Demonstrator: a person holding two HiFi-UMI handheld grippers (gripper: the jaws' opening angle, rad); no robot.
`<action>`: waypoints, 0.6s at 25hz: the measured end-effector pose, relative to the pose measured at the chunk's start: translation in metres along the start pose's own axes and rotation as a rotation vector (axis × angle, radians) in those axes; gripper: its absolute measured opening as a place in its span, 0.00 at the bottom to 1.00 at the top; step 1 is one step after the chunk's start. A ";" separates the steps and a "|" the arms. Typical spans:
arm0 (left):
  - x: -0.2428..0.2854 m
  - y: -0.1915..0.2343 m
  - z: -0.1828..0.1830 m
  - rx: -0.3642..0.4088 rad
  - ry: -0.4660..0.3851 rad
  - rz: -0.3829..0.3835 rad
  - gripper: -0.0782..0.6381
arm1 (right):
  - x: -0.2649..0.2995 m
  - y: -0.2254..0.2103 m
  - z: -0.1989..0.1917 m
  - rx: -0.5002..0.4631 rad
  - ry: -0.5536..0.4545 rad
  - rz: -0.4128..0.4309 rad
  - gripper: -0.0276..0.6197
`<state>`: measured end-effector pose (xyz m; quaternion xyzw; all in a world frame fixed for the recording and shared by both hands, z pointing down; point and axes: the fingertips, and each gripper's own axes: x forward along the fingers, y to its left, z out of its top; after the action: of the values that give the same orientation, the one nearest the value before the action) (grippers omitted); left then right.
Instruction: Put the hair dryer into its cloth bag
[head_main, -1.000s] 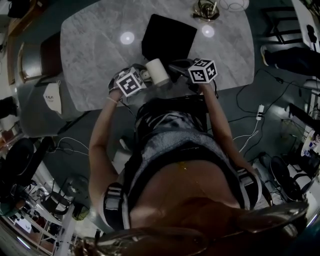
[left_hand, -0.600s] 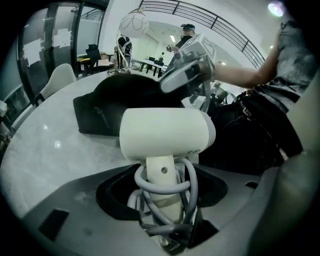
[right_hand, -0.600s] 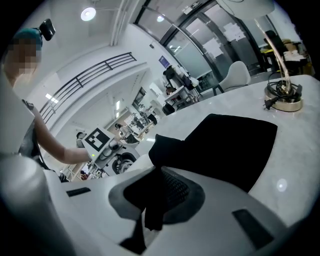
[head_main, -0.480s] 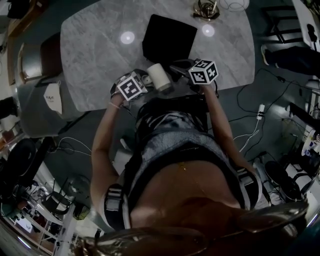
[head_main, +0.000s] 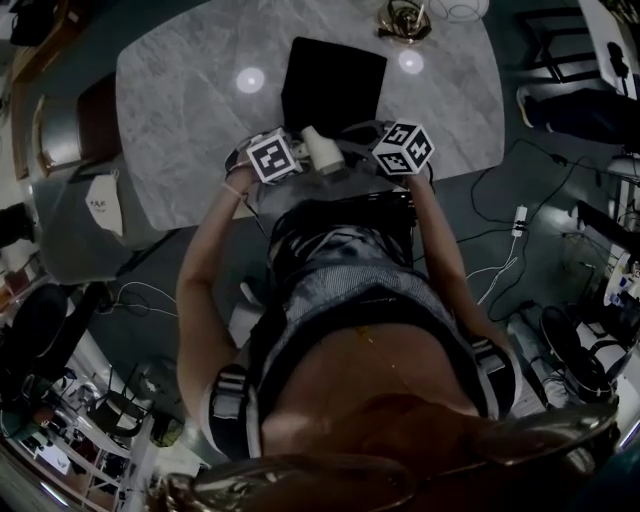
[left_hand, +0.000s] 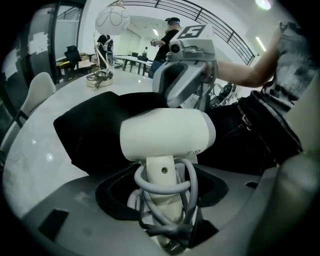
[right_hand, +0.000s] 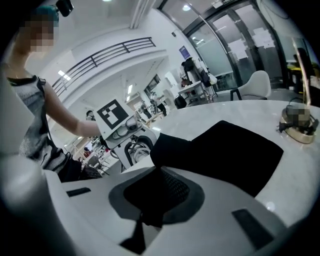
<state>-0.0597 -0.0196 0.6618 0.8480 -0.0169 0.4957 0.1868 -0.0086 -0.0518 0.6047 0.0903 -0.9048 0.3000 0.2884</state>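
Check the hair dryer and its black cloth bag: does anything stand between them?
Nothing visible does. The left tool grips the hair dryer by its handle, directly before the black cloth bag, whose near edge the right tool pinches. Whether the bag's mouth is open cannot be told.

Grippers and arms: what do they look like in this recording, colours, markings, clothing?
The left gripper and right gripper have pale grey moulded bodies with dark recesses round the jaws. Each carries a white cube with black square markers. The person wears a grey patterned top; forearms are bare.
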 end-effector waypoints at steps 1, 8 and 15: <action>0.001 -0.001 0.002 -0.026 -0.019 -0.013 0.49 | -0.002 0.001 0.001 -0.010 0.002 -0.006 0.16; 0.000 0.017 0.000 -0.292 -0.099 0.034 0.50 | -0.009 0.006 0.006 -0.055 0.001 -0.019 0.16; -0.002 0.036 0.008 -0.542 -0.236 0.127 0.50 | -0.004 0.013 0.003 -0.101 0.025 -0.036 0.16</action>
<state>-0.0619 -0.0556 0.6671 0.8162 -0.2233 0.3819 0.3717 -0.0112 -0.0438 0.5941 0.0880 -0.9134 0.2497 0.3092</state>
